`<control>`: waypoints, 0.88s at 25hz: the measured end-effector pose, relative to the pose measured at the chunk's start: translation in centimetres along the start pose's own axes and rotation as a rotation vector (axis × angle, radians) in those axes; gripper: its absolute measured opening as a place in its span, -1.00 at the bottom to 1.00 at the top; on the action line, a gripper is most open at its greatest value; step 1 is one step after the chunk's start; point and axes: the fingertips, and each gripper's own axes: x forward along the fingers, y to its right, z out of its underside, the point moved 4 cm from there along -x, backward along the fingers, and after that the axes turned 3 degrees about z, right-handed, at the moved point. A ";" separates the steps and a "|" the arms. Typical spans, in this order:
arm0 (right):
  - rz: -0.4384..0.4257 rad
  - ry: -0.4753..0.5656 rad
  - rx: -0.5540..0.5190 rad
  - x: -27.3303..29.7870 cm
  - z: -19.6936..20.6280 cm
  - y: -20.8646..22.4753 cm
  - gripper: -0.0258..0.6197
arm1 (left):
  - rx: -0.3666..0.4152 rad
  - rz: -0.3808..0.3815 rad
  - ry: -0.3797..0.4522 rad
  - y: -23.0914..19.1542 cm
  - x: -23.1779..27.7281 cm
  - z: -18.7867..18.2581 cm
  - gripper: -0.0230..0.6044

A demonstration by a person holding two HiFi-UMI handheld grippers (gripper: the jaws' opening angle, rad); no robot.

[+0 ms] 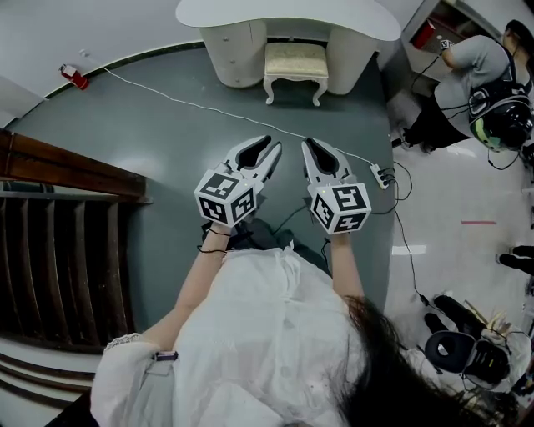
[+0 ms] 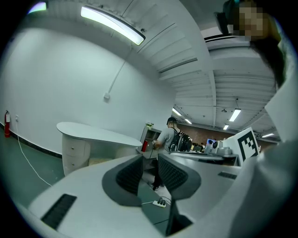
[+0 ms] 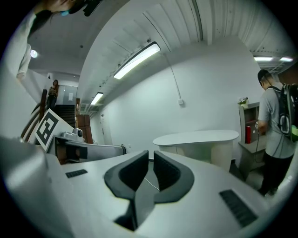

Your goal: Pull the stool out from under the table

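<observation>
The stool [image 1: 295, 60], with a cream cushion and white legs, stands tucked under the white curved table [image 1: 250, 12] at the far end of the grey floor. In the left gripper view only a strip of the stool [image 2: 99, 161] shows under the table [image 2: 93, 134], behind my jaw. My left gripper [image 1: 273, 145] [image 2: 150, 163] is held in the air well short of the stool, its jaws a narrow gap apart with nothing between them. Beside it my right gripper [image 1: 308, 143] [image 3: 150, 157] is shut and empty, pointing toward the table [image 3: 200, 136].
A white cable [image 1: 209, 108] crosses the floor to a power strip [image 1: 384, 177]. A red extinguisher [image 1: 73, 77] lies far left, and dark wooden stairs [image 1: 67, 250] run along the left. A person with a backpack [image 1: 488, 79] stands at the right by a shelf. Gear [image 1: 467, 350] lies at the lower right.
</observation>
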 end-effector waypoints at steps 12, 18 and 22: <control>-0.047 -0.016 0.002 -2.2 1.6 2.4 -0.76 | 0.004 -0.052 0.004 2.3 0.8 1.5 -0.57; -0.058 -0.020 0.028 -1.0 1.9 3.7 -0.77 | 0.026 -0.054 -0.021 1.2 2.6 0.9 -0.57; -0.040 -0.021 0.040 0.9 1.8 5.4 -0.76 | 0.029 -0.043 -0.031 -0.7 4.7 0.6 -0.57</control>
